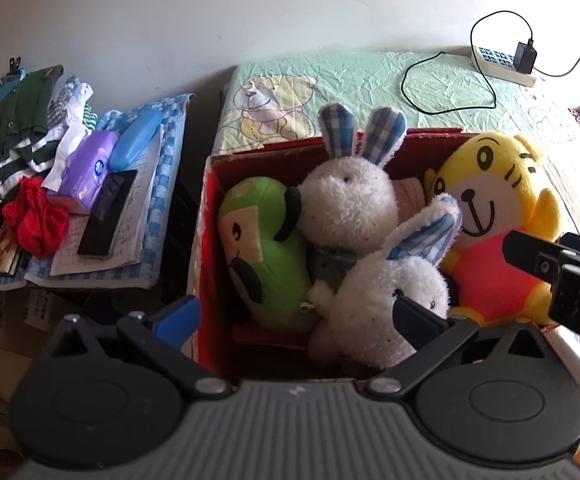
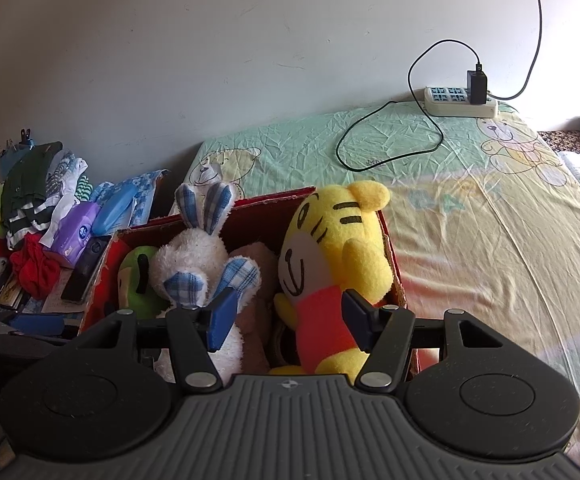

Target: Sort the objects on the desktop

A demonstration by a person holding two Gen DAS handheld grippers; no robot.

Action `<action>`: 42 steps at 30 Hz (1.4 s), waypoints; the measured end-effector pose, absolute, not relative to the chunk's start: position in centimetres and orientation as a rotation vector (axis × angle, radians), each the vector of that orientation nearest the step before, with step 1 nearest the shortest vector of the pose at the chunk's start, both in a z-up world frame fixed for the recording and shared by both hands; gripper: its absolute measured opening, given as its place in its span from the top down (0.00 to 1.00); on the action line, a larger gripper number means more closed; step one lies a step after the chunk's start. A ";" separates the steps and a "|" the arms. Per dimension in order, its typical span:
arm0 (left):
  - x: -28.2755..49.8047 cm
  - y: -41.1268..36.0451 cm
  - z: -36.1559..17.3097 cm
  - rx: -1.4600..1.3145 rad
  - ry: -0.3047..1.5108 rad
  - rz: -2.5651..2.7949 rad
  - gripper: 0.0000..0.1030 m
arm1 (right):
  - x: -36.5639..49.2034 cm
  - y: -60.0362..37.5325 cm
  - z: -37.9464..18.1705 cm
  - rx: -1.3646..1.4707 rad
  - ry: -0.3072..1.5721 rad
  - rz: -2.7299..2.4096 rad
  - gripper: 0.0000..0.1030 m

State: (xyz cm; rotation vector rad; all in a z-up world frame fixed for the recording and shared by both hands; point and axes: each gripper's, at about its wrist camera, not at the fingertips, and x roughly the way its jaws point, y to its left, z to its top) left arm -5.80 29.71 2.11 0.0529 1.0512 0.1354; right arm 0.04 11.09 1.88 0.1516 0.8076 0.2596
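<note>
In the left wrist view, a red cardboard box is seen at centre frame, packed with a green plush, two white rabbit plushes and a yellow tiger plush. The left gripper is held at the lower edge with its fingers spread wide and nothing between them; the nearer rabbit is seen just ahead, toward the right finger. These toys are judged light, soft and compressible, best pinched across a body or limb.

In the right wrist view, the right gripper is shown with its fingers apart, bracketing the tiger plush's red torso at lower centre; whether contact is made cannot be told. The squashy torso is judged a secure hold.
</note>
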 end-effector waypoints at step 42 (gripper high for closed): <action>-8.6 30.1 2.0 0.072 1.062 0.135 0.01 | -2.6 12.6 1.6 0.096 0.822 0.238 0.36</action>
